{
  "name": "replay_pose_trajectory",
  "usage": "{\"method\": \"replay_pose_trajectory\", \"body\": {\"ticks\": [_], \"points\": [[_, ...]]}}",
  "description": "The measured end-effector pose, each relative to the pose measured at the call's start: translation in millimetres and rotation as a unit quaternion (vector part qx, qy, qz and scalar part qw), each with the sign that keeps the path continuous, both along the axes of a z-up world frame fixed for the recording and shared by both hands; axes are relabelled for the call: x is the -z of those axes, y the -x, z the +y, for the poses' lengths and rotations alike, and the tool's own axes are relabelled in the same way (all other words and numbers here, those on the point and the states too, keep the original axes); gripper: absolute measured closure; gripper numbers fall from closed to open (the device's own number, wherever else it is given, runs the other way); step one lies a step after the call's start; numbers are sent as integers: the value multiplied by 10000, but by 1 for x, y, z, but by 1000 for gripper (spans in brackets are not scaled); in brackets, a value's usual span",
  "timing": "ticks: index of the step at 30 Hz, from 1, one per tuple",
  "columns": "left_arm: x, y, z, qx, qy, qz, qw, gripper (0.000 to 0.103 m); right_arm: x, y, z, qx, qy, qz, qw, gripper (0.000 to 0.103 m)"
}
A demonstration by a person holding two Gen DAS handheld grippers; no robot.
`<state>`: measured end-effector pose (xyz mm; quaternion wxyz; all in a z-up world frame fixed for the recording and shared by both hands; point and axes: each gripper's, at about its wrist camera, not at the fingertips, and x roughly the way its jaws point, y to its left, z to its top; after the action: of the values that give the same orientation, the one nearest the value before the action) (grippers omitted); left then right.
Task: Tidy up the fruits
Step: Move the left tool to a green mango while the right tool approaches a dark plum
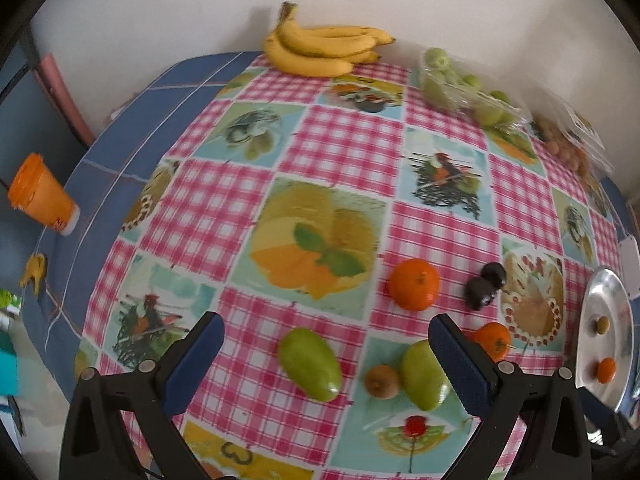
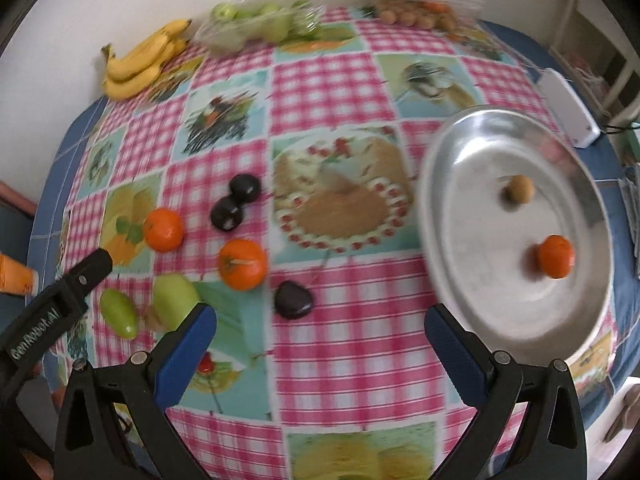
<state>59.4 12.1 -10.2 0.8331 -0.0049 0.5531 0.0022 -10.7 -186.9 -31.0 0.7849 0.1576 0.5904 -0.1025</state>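
My left gripper (image 1: 326,364) is open and empty, above a green mango (image 1: 310,364). A second green mango (image 1: 424,376), a kiwi (image 1: 382,380), two tangerines (image 1: 414,284) (image 1: 491,340) and two dark plums (image 1: 484,286) lie loose on the cloth. My right gripper (image 2: 320,344) is open and empty, just short of a dark plum (image 2: 293,299). The steel tray (image 2: 480,280) at the right holds a tangerine (image 2: 555,257) and a small brown fruit (image 2: 519,192). The left gripper's finger (image 2: 92,270) shows at the left of the right wrist view.
Bananas (image 1: 324,46), a clear box of green fruit (image 1: 468,88) and a pack of small brown fruit (image 1: 568,148) stand along the far wall. An orange cup (image 1: 42,196) sits at the left table edge. A white box (image 2: 568,108) lies beyond the tray.
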Motion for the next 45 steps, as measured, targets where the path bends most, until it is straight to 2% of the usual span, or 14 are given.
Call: {"method": "replay_pose_trajectory", "body": {"ticks": [11,19,31,39,40,42,44,45], "points": [[7,-1,30,-362,217,168,9990,0,17,-8,19,-256,-31,194,9995,0],[27,-3,33,-440,226,526,9974,0,25,-11,20,-247,-173,261,9992,0],[36,-5,35,-478,579,728,9945,0,25,-12,10,-124,-310,146,9993,0],[40,-5,37,-547,605,892,9927,3,20,-13,2,-25,-185,-52,9998,0],[41,-5,36,-527,628,912,9924,4,20,-13,2,-29,-116,-64,9999,2],[43,-3,35,-490,717,975,9914,17,21,-13,2,-82,-62,-64,9999,13],[45,-3,34,-488,769,1028,9905,20,24,-14,2,-95,-127,-33,9999,29],[46,-3,34,-487,810,1061,9899,24,26,-14,2,-96,-128,2,9999,30]]}}
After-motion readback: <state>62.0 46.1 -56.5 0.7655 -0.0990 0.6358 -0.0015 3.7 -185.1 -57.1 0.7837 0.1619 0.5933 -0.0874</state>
